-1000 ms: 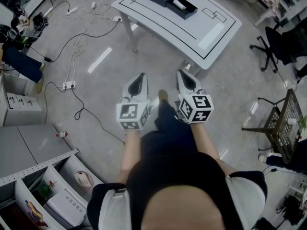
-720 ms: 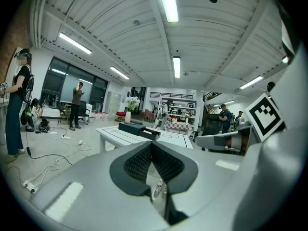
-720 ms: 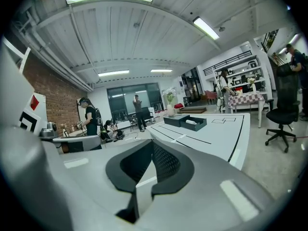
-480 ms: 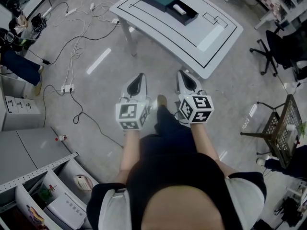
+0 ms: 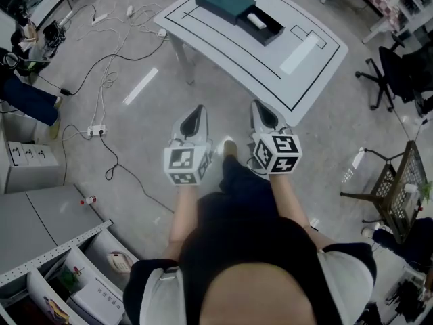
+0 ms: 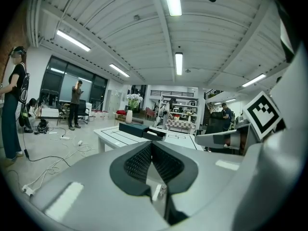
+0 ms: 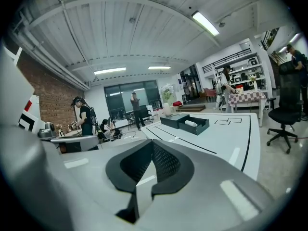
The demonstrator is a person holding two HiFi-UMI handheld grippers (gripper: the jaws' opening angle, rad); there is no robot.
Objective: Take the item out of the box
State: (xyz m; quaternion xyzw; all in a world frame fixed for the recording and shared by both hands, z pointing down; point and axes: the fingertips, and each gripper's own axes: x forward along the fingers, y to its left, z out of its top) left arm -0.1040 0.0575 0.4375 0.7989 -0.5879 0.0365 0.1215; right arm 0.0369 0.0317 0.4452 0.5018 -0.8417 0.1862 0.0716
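Note:
A dark teal box (image 5: 225,0) lies on the far part of the white table (image 5: 298,80), with its open tray (image 5: 266,27) pulled out beside it. A white cylindrical item (image 5: 256,20) lies in the tray. Both grippers are held in front of the person's body, above the floor and well short of the table. My left gripper (image 5: 197,108) is shut and holds nothing. My right gripper (image 5: 259,105) is likewise shut and holds nothing. The right gripper view shows the box (image 7: 174,120) and the item (image 7: 191,123) far beyond the closed jaws.
Cables and a power strip (image 5: 97,120) run over the floor at left. An office chair (image 5: 396,73) and a wire basket stand (image 5: 396,181) are at right. Grey shelves (image 5: 61,263) sit at lower left. A vase (image 6: 129,115) stands on the table's far end. People stand at the left (image 6: 12,109).
The table and box have shifted a little down and right in the head view, and the floor has slid by. Both grippers keep their places and stay shut.

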